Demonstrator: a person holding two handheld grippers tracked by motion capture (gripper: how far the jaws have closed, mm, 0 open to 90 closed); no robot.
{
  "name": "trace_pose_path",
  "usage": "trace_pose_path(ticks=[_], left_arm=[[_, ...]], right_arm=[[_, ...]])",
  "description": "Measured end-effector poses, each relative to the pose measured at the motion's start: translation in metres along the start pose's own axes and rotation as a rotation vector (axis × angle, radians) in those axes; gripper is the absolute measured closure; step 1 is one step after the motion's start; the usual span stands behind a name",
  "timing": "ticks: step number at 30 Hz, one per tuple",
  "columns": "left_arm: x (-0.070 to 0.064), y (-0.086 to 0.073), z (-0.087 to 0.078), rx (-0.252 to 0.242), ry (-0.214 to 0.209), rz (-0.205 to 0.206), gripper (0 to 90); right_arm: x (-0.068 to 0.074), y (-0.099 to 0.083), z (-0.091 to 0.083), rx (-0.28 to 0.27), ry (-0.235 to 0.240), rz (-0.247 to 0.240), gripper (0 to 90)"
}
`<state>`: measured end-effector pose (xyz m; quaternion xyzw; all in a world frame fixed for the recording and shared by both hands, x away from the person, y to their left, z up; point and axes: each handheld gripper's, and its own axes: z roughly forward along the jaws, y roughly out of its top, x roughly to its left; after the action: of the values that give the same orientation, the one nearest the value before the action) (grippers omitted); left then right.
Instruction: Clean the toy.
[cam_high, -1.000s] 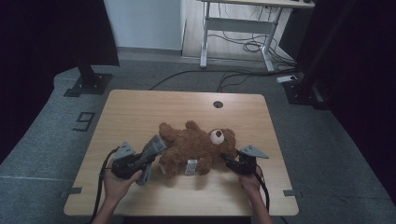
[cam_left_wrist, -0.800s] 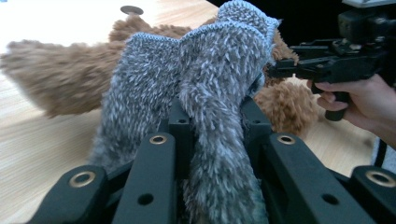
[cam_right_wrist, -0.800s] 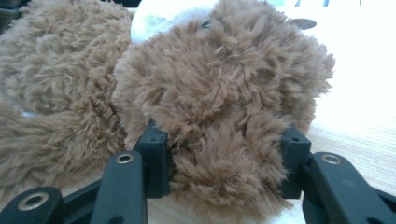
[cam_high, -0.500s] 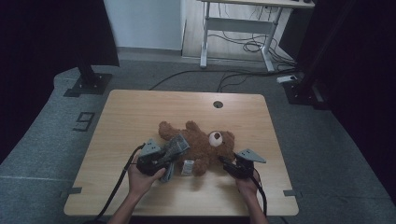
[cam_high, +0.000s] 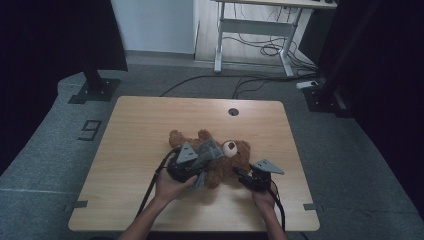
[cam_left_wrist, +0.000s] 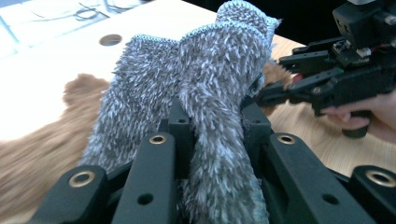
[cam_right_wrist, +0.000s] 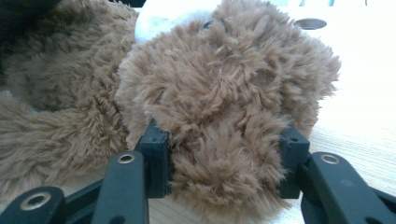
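Observation:
A brown teddy bear (cam_high: 227, 159) lies on its back on the wooden table (cam_high: 145, 125), its head (cam_high: 236, 148) to the right. My left gripper (cam_high: 201, 162) is over the bear's belly, shut on a grey fuzzy cloth (cam_high: 210, 148). In the left gripper view the cloth (cam_left_wrist: 210, 88) stands up between the jaws of the left gripper (cam_left_wrist: 217, 122), with brown fur (cam_left_wrist: 28, 154) beneath. My right gripper (cam_high: 240, 173) is at the bear's near side by the head. Its jaws (cam_right_wrist: 224, 144) clamp a lump of the bear's fur (cam_right_wrist: 224, 102).
The right gripper (cam_left_wrist: 327, 79) and its hand are close to the cloth's right side. A round cable hole (cam_high: 233, 111) sits at the table's far edge. Beyond the table are a white desk frame (cam_high: 255, 25), floor cables (cam_high: 260, 50) and a black stand base (cam_high: 92, 90).
My left gripper has carried the grey cloth to the right, from the bear's feet side over its body toward the head. The right gripper has shifted only slightly.

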<state>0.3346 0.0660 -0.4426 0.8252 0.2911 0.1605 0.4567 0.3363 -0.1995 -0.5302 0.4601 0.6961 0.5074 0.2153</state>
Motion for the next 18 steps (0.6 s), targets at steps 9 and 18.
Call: trace_pose_path(ticks=[9,18], left_arm=[[-0.002,-0.031,0.031,0.048,-0.017,-0.023,71.9],[0.008,-0.047,-0.005,0.031,0.053,-0.009,72.0]], right_arm=[[-0.005,-0.002,0.000,0.010,0.014,0.011,51.7],[-0.007,-0.005,0.000,0.003,0.026,0.028,51.7]])
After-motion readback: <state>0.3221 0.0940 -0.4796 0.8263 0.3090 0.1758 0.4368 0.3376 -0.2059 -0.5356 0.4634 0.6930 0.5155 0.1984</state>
